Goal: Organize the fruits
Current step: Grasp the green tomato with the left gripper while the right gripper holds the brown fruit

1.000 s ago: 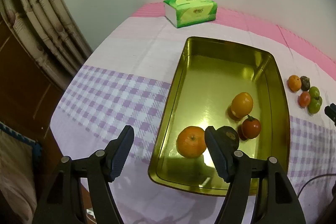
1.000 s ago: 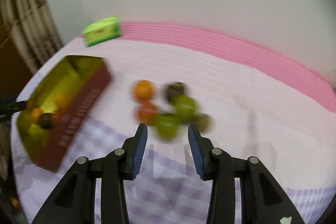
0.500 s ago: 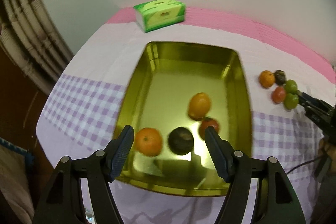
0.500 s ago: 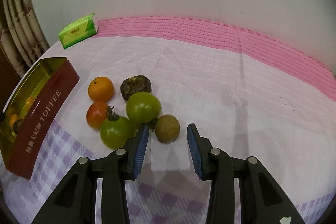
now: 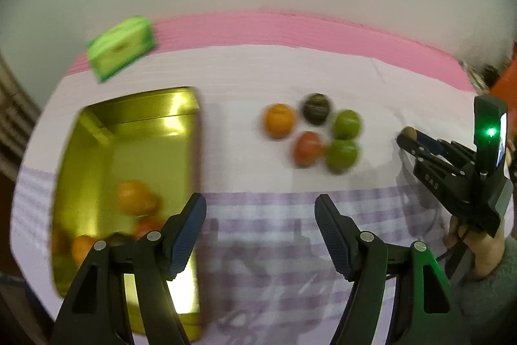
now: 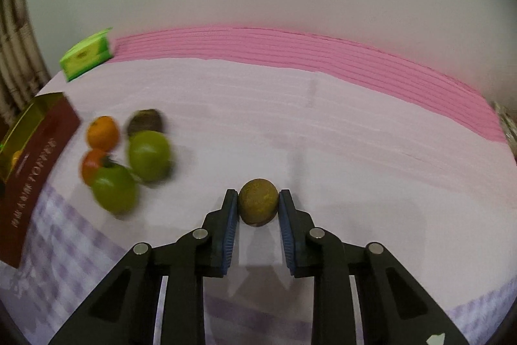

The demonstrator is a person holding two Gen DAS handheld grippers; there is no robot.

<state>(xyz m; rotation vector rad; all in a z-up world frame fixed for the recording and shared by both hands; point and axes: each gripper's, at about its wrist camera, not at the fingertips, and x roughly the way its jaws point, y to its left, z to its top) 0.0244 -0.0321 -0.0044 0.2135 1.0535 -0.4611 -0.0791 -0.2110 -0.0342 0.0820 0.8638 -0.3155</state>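
Observation:
My right gripper [image 6: 258,202] is shut on a small brown-green round fruit [image 6: 258,205] and holds it just above the tablecloth; it also shows in the left wrist view [image 5: 407,136]. To its left lie an orange [image 6: 102,132], a dark brown fruit [image 6: 144,122], a red tomato [image 6: 92,165] and two green tomatoes [image 6: 149,155]. My left gripper [image 5: 260,217] is open and empty, right of the gold tin tray [image 5: 190,138], which holds several fruits, among them an orange [image 5: 135,198].
A green tissue box [image 5: 121,49] stands at the back left near the wall. The tray's red outer side [image 6: 35,164] reads TOFFEE. The tablecloth has a pink band [image 6: 323,50] at the back and purple checks [image 5: 274,215] at the front.
My right gripper has closed on the small brown-green fruit and pulled it away from the fruit group. My left gripper has swung right, from over the tray toward the loose fruits.

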